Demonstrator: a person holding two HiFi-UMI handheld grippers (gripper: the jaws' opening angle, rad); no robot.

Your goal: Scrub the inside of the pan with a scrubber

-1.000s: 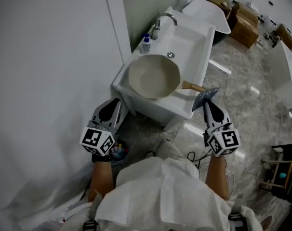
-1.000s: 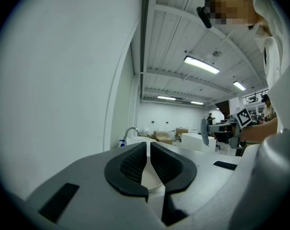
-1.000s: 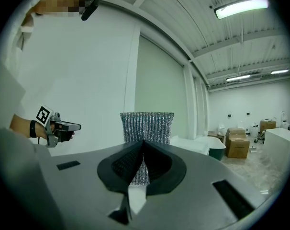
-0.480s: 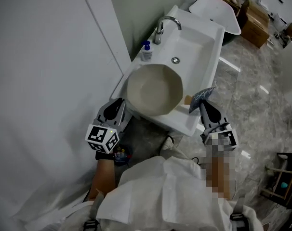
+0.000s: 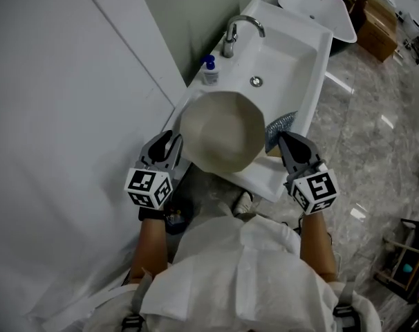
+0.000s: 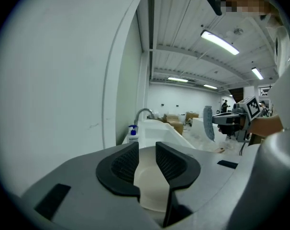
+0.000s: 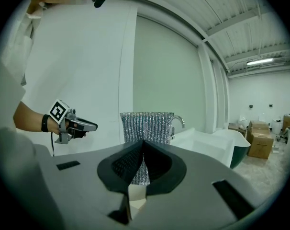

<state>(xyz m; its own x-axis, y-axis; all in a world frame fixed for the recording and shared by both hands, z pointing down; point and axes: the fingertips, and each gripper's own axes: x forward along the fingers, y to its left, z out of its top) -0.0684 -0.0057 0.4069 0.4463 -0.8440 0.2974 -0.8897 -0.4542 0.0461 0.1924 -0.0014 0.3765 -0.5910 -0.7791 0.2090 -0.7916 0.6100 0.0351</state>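
Observation:
A cream pan rests on the near end of the white sink. Its handle is hidden behind the scrubber. My right gripper is shut on a silvery mesh scrubber, which stands upright just right of the pan's rim. In the right gripper view the scrubber rises from between the closed jaws of that gripper. At the pan's left rim, my left gripper has its jaws opening. In the left gripper view, the gap of this gripper grips nothing; the pan's cream side shows beyond it.
A chrome faucet and a small blue-capped bottle stand at the sink's far left, against the white wall. The drain lies mid-basin. Grey marble floor spreads to the right, with a tub and cardboard boxes farther back.
Both grippers have come forward to the pan: the left one up to its left rim, the right one with the scrubber in against its right rim, covering the handle.

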